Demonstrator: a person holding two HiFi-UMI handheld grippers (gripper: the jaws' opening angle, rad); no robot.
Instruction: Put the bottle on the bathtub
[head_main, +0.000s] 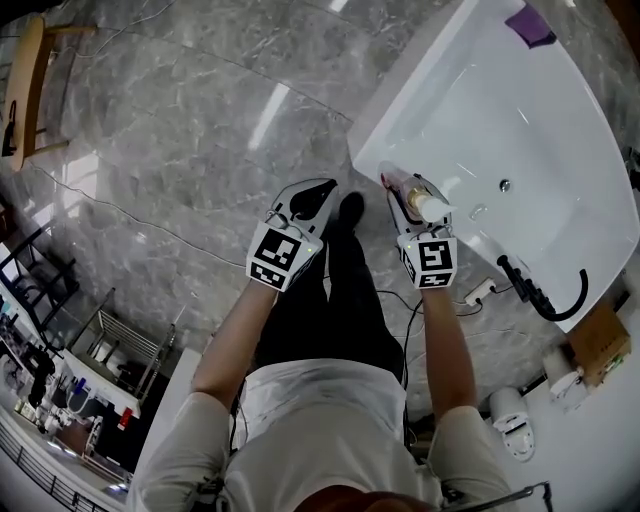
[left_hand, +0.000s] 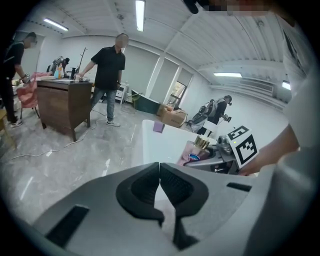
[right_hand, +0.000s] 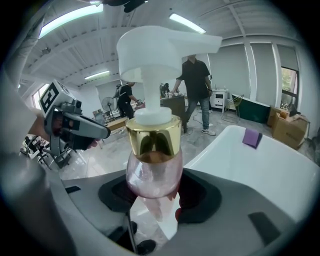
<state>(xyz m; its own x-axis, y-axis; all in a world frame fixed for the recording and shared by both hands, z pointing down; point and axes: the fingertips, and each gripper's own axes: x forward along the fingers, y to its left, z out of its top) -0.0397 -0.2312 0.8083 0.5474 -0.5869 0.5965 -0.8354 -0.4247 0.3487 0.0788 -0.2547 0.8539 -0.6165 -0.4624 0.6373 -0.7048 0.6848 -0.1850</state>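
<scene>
The white bathtub (head_main: 520, 110) stands on a grey marble floor (head_main: 200, 130). Beside its near corner the left gripper (head_main: 318, 190) hovers over the floor, jaws pressed together with nothing between them. The right gripper (head_main: 405, 190) is above that corner's rim, jaws clamped on the pink pump bottle (right_hand: 152, 170). A purple cloth (head_main: 530, 25) lies at the bathtub's far end.

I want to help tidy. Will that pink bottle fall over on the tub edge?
Perhaps. The bottle looks top-heavy, with a big white pump over a rounded pink body, so it may tip. The bathtub rim looks smooth and glossy, so it could slide too.
</scene>
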